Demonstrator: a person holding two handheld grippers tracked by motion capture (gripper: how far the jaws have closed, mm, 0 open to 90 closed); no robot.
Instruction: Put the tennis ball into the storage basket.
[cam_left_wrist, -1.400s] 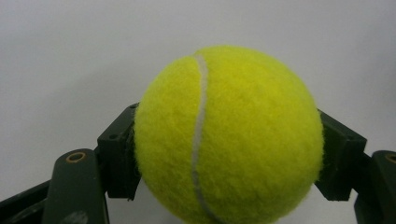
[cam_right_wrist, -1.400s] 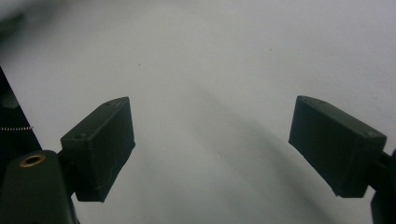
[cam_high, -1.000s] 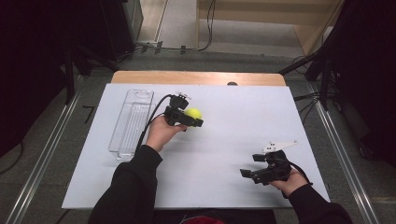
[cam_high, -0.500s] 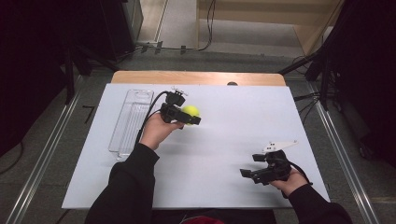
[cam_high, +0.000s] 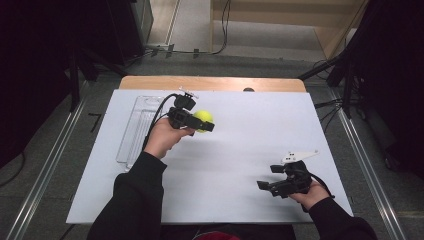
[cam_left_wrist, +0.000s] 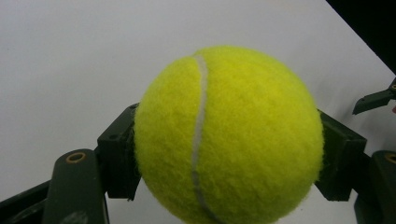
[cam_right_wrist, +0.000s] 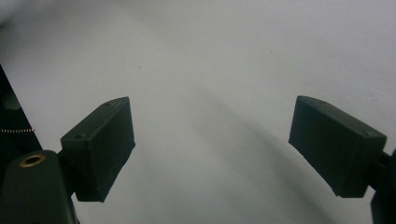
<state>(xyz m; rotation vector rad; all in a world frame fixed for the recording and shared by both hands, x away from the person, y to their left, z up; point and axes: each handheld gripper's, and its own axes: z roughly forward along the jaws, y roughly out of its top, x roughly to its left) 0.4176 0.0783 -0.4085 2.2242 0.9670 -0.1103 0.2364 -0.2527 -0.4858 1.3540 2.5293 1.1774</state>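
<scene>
Pickup is done: the left gripper (cam_high: 206, 125) clamps the tennis ball (cam_high: 202, 120) between its jaws, above the white table (cam_high: 260, 140) at far left, just right of the clear tray (cam_high: 131, 135). Placement remains. The right gripper (cam_high: 265, 186) rests near right, jaws wide and empty.

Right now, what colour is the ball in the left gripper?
Yellow-green tennis ball with a white seam; clearest in the left gripper view.

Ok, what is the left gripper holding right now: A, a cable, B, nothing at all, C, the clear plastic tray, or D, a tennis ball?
D: in the left gripper view the yellow tennis ball sits pressed between the left gripper's two black jaws, and the high view shows it held above the white table.
</scene>
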